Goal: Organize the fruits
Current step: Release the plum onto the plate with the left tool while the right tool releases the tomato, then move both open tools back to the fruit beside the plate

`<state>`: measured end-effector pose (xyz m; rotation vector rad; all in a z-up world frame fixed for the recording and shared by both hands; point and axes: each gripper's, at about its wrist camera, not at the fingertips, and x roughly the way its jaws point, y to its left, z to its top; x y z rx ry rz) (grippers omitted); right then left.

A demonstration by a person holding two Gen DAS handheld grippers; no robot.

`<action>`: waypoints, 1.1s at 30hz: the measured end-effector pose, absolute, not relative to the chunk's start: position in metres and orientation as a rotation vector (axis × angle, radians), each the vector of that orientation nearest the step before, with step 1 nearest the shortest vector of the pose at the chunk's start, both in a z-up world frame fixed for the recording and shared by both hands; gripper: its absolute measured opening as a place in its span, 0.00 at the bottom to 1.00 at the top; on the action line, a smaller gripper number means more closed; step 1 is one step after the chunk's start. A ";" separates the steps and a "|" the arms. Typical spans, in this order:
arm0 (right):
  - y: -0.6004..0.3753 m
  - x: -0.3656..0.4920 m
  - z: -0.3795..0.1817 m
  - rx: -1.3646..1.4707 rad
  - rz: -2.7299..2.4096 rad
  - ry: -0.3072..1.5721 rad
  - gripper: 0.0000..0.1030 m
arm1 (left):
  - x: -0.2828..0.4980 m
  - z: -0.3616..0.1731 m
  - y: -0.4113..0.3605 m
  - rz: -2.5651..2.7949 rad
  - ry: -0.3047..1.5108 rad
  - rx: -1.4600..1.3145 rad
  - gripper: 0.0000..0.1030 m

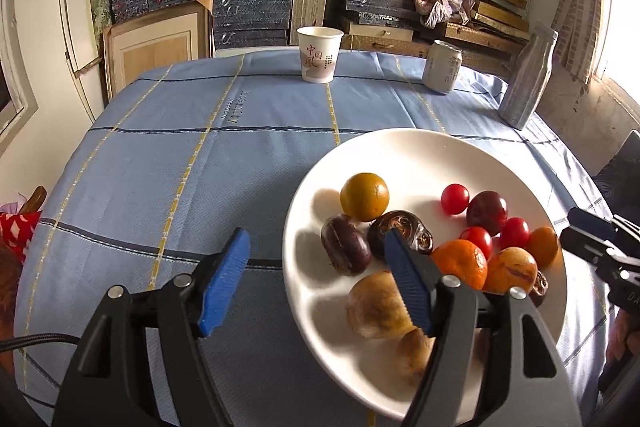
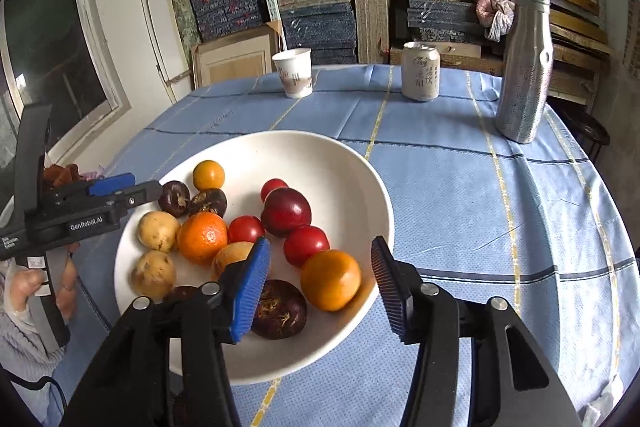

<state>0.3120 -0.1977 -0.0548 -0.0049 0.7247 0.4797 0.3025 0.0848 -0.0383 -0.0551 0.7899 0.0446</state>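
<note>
A white plate (image 1: 400,147) (image 2: 304,147) on the blue checked tablecloth holds several fruits: oranges (image 1: 460,263) (image 2: 330,279), cherry tomatoes (image 1: 455,199) (image 2: 305,245), a dark plum (image 2: 286,211), brown chestnut-like fruits (image 1: 346,245) (image 2: 279,309) and pale round fruits (image 1: 376,305) (image 2: 158,230). My left gripper (image 1: 320,283) is open and empty, straddling the plate's left rim. My right gripper (image 2: 320,291) is open and empty, over the plate's near right rim by the orange. The left gripper also shows in the right wrist view (image 2: 120,193).
A paper cup (image 1: 320,54) (image 2: 294,71), a drink can (image 1: 443,66) (image 2: 420,71) and a silver bottle (image 1: 528,77) (image 2: 525,67) stand at the table's far side. Shelves of stacked boxes stand behind. Red cloth (image 1: 16,227) lies at the left edge.
</note>
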 end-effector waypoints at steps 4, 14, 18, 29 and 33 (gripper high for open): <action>-0.209 0.303 -0.046 0.034 0.483 0.699 0.55 | 0.289 -0.032 0.090 0.054 0.773 -0.063 0.67; -0.236 0.277 -0.047 0.110 0.487 0.685 0.61 | 0.242 -0.022 0.091 0.062 0.735 -0.066 0.76; -0.247 0.264 -0.051 0.142 0.484 0.683 0.62 | 0.216 -0.025 0.080 0.045 0.730 -0.041 0.76; -0.269 0.213 -0.060 0.191 0.481 0.639 0.72 | 0.134 -0.050 0.031 -0.075 0.735 0.057 0.87; -0.273 0.202 -0.064 0.206 0.480 0.638 0.73 | 0.128 -0.050 0.023 -0.118 0.736 0.074 0.90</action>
